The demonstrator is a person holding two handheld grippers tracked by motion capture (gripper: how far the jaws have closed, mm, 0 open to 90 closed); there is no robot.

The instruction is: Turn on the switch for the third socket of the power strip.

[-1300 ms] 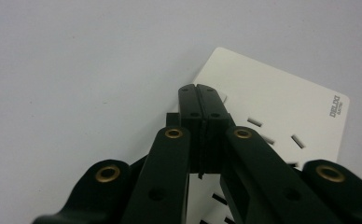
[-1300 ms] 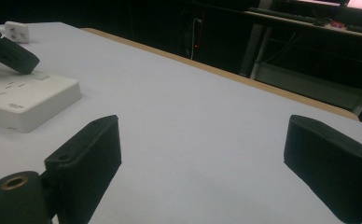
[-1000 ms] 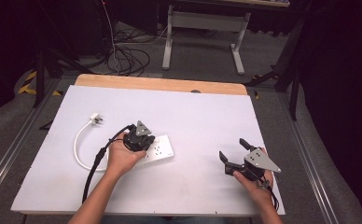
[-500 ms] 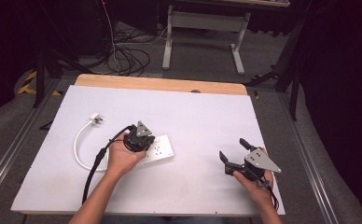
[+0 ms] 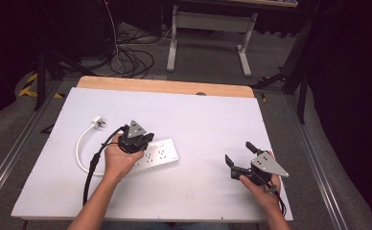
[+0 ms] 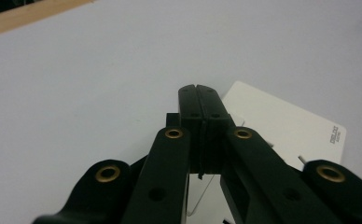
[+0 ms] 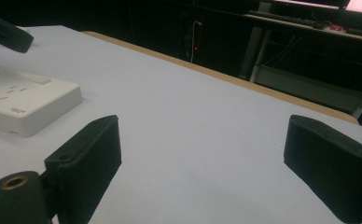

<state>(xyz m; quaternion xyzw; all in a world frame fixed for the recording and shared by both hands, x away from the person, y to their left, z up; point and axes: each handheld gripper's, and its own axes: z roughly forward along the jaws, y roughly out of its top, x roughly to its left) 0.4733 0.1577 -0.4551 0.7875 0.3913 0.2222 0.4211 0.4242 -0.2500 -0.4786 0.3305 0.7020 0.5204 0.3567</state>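
Pressing closed left gripper [image 6: 200,93] down on power strip [image 5: 157,154], likely toggling switch or steadying; right gripper [image 5: 241,157] idling, jaws spread apart, empty.

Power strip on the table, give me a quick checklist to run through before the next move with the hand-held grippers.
1. Power strip lies flat on the table: ok.
2. Left hand-held gripper jaws closed together, above the strip's end: ok.
3. Left pads pressing the strip: cannot tell.
4. Right hand-held gripper open, nothing between its jaws: ok.
5. Right hand-held gripper apart from the strip: ok.
6. Plug and cord lie loose, left of the strip: ok.
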